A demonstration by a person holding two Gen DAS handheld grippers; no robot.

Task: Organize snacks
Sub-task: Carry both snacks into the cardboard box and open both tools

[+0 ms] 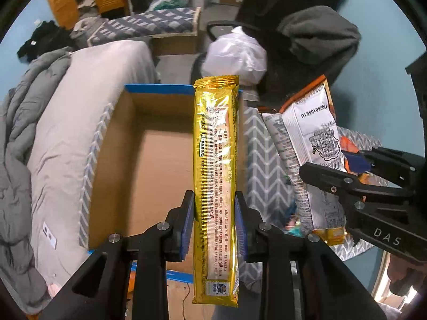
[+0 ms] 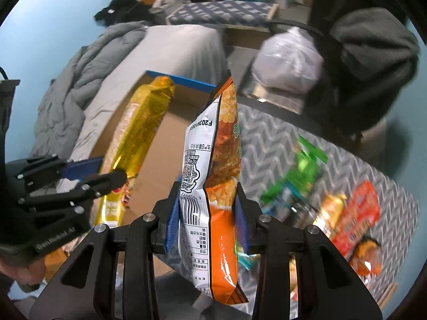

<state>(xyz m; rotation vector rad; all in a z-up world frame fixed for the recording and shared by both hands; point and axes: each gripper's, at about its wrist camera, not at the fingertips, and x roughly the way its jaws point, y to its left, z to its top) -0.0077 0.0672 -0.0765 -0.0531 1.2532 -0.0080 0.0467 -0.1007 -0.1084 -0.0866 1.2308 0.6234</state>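
My left gripper (image 1: 214,218) is shut on a long gold snack packet (image 1: 215,160), which stands upright over the open cardboard box (image 1: 157,170) with a blue rim. My right gripper (image 2: 206,213) is shut on an orange and white snack bag (image 2: 213,176), held upright above the box's right edge. In the left wrist view the right gripper (image 1: 344,170) and its bag (image 1: 309,146) show at the right. In the right wrist view the left gripper (image 2: 106,170) and the gold packet (image 2: 136,133) show at the left, over the box (image 2: 160,144).
Several loose snacks, a green packet (image 2: 301,170), a red one (image 2: 357,218) and a gold one (image 2: 328,210), lie on a grey chevron cloth (image 2: 269,133) right of the box. A grey bed with a quilt (image 1: 34,133) lies left. A white plastic bag (image 1: 234,56) and a dark chair stand behind.
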